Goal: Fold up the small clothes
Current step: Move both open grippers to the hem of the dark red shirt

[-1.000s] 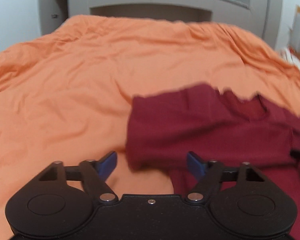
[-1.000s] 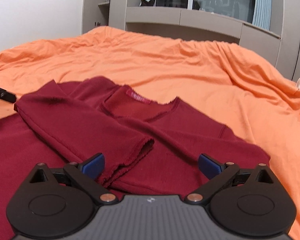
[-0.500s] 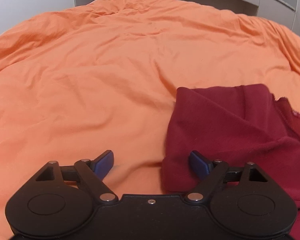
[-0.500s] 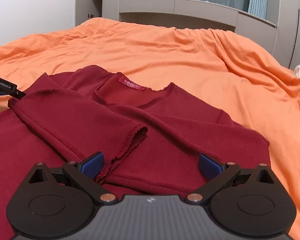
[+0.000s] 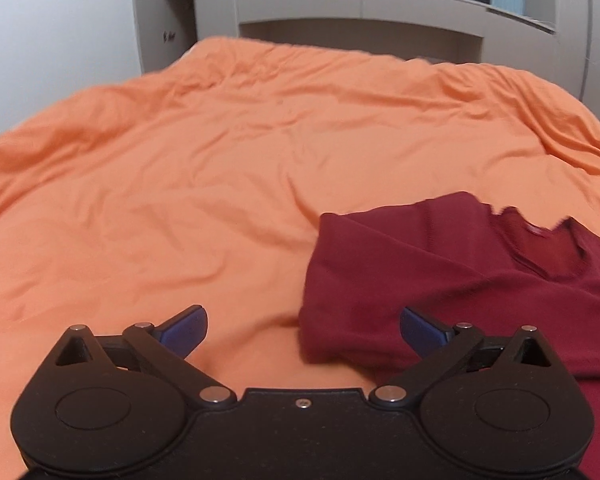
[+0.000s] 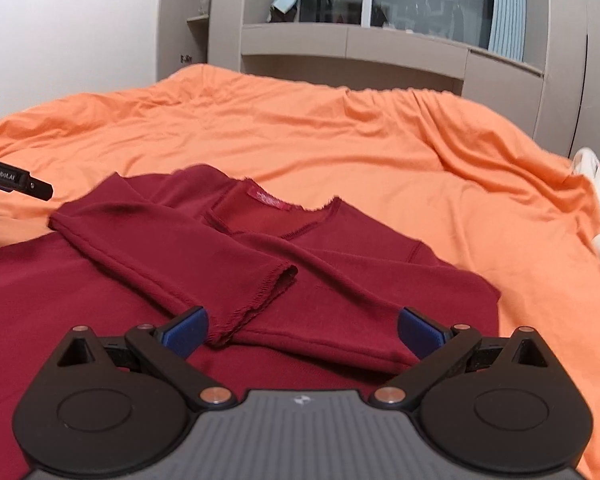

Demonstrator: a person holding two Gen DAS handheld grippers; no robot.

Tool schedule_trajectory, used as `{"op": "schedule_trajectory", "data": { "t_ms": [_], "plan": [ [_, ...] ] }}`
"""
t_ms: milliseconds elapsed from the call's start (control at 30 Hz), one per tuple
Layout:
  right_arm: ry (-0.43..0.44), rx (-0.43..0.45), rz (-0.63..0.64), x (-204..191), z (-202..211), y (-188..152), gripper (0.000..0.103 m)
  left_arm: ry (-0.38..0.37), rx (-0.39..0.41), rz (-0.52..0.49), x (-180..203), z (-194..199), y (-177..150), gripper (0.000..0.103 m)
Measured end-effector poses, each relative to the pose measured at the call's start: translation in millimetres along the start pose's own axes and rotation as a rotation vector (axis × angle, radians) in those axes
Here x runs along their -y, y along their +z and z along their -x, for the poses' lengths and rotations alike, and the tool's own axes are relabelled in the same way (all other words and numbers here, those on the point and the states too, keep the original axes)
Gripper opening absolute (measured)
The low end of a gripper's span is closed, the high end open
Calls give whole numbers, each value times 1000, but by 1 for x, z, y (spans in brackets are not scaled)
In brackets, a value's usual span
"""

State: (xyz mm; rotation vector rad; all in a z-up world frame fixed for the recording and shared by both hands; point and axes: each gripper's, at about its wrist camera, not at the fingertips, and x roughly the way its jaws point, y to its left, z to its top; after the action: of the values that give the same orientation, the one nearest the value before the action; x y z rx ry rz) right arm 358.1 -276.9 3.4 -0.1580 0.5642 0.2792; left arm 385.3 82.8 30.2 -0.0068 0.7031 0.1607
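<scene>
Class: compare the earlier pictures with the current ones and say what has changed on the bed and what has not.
The left tongs are opening wider, with nothing gripped. Both cameras have shifted slightly. The dark red top stays as it was on the orange bedcover, sleeves crossed over its front; the right tongs remain open and empty.

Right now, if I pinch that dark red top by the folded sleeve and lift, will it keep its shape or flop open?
The dark red top will probably flop: its folded sleeve lies soft and creased, with nothing stiff in it. The fold likely slides undone, since the sleeve only rests loose on the body. It looks thin and light, so it may drag across the orange sheet.
</scene>
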Motion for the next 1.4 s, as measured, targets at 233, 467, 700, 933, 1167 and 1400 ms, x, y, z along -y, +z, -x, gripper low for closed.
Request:
{"op": "schedule_trajectory", "data": {
  "t_ms": [233,467,700,933,1167,1400],
  "plan": [
    [-30,101,21,-19,65,-14,103,8,113,-126,22,64,-21,102],
    [-89,193,9,-49,149,-55,103,-64,164,-94,20,116,-69,102],
    [-110,168,-78,-64,204,-97,103,-113,188,-44,3,156,-126,102],
    [-114,96,-136,-76,231,-126,103,-173,206,90,-15,185,-163,102],
    [-115,97,16,-99,258,-133,103,-197,199,144,-20,194,-183,102],
    [-171,49,191,-130,257,-141,103,-192,198,96,-11,196,-188,102]
  ]
}}
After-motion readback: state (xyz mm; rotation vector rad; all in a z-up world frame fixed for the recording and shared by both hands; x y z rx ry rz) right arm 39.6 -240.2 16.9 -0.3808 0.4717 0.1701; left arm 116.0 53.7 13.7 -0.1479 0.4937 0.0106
